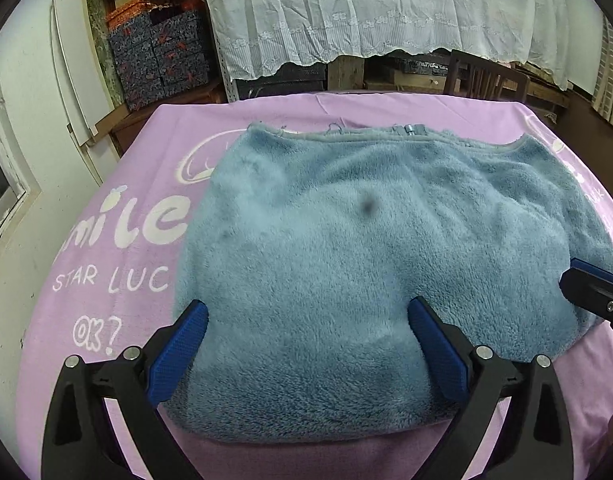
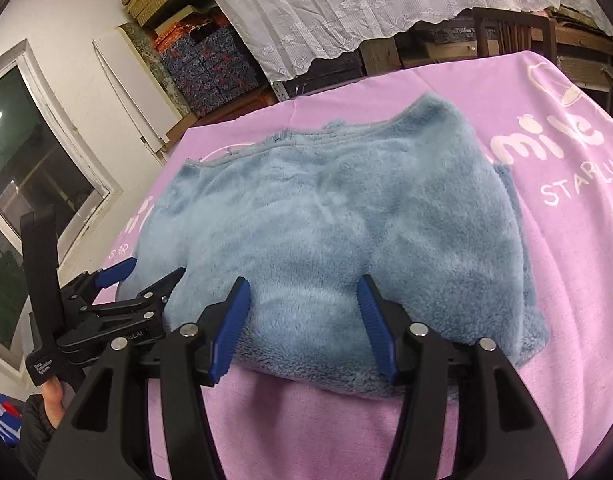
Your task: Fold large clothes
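- A desk (image 1: 154, 184) under a lilac cloth printed with white lettering stands before a lace curtain (image 1: 366, 12), with patterned storage boxes (image 1: 158, 60) stacked at the wall.
- The blue fleece garment (image 1: 346, 264) lies folded in a thick bundle in the middle of the desk.
- The left hand-held gripper (image 1: 308, 322) has its fingers spread wide, straddling the garment's near edge.
- The right hand-held gripper (image 2: 304, 294) is likewise apart, its blue pads pressed into the fleece, clamping nothing.

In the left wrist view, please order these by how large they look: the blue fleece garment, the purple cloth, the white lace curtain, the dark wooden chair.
1. Purple cloth and blue fleece garment: alike, cannot rank; the garment hides part of the cloth.
2. White lace curtain: farther away, so unsure.
3. Dark wooden chair.
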Demonstrator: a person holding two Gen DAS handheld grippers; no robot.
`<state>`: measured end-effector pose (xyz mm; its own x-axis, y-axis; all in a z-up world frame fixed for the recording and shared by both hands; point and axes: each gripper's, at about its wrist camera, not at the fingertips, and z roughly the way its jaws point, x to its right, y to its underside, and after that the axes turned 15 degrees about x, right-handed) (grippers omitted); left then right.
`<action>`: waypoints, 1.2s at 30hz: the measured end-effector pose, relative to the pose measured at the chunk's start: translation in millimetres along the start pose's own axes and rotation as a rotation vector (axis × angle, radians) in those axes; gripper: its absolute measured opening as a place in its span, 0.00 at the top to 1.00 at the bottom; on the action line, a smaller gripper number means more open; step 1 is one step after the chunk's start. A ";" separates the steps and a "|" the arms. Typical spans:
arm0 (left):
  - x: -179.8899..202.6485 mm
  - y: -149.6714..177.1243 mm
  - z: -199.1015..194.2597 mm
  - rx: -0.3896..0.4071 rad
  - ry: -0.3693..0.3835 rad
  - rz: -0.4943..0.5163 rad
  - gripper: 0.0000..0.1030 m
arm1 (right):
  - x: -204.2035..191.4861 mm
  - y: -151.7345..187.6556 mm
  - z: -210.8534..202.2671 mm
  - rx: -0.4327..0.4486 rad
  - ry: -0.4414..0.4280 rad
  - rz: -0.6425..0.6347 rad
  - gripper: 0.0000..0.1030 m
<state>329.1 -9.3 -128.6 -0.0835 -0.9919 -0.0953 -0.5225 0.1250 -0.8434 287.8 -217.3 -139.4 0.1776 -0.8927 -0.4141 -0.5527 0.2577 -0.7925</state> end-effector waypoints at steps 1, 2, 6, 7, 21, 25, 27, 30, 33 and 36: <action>0.1 0.0 -0.6 0.002 -0.002 0.001 0.03 | 0.9 0.3 -0.2 -0.002 -0.005 0.000 0.47; -0.4 0.0 -2.4 0.009 -0.003 0.000 0.03 | 1.3 0.3 -0.7 -0.003 -0.008 0.001 0.47; 3.8 -2.7 -15.7 0.039 -0.020 0.018 0.04 | 1.2 -0.7 -2.1 -0.001 -0.015 0.008 0.46; 6.3 -5.3 -21.2 0.055 -0.021 0.025 0.04 | 0.9 -2.0 -2.4 0.000 -0.015 0.012 0.45; 32.7 -6.4 -8.2 0.012 0.080 -0.014 0.03 | 7.2 -8.0 -5.0 0.004 -0.053 0.097 0.39; 32.8 -6.2 -5.8 -0.003 0.082 -0.018 0.03 | 17.3 -14.1 -13.6 0.017 -0.078 0.197 0.39; 32.3 -5.4 -6.0 -0.003 0.080 -0.015 0.03 | 23.8 -19.0 -23.0 0.034 -0.086 0.264 0.38; 30.6 -4.7 -7.6 0.000 0.085 -0.020 0.03 | 30.0 -26.2 -42.9 0.080 -0.079 0.315 0.38; 24.0 -9.7 -12.8 0.010 0.110 -0.048 0.03 | 36.8 -21.7 -63.5 0.105 -0.071 0.359 0.35; 16.3 -20.4 -24.6 0.041 0.143 -0.100 0.03 | 43.7 -6.2 -79.5 0.096 -0.063 0.418 0.33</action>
<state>317.5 -27.5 -100.0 -0.1541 -0.9860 0.0641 -0.4994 0.0217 -0.8661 234.3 -287.2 -116.9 0.0053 -0.6810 -0.7323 -0.5099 0.6281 -0.5878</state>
